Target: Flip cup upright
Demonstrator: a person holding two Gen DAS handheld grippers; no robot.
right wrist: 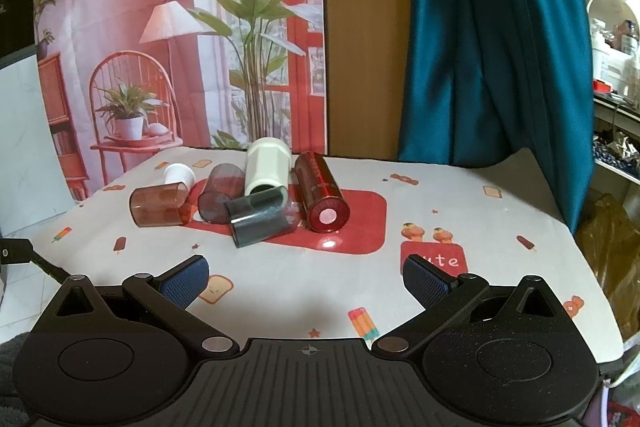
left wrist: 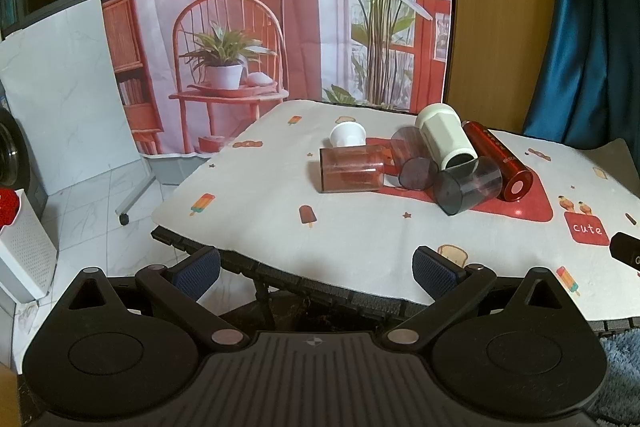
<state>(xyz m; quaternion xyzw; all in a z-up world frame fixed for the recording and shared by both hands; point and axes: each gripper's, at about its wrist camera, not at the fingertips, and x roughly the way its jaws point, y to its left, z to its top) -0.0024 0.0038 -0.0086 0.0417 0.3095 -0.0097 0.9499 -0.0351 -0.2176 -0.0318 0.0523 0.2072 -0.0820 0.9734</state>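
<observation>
Several cups lie on their sides on the table: a brown clear cup (left wrist: 350,169) (right wrist: 160,207), a small white cup (left wrist: 347,135) (right wrist: 179,174), a purple-tinted cup (left wrist: 412,159) (right wrist: 220,193), a grey clear cup (left wrist: 468,187) (right wrist: 260,221), a cream cup (left wrist: 444,135) (right wrist: 267,163) and a red metal tumbler (left wrist: 500,163) (right wrist: 322,195). My left gripper (left wrist: 316,275) is open and empty, over the table's near edge. My right gripper (right wrist: 306,281) is open and empty, above the cloth short of the cups.
The table carries a white cartoon-print cloth (left wrist: 280,211) with a red patch (right wrist: 360,227). A printed backdrop (left wrist: 260,27) hangs behind, a blue curtain (right wrist: 480,47) at the right. A white bin (left wrist: 24,251) stands on the floor to the left.
</observation>
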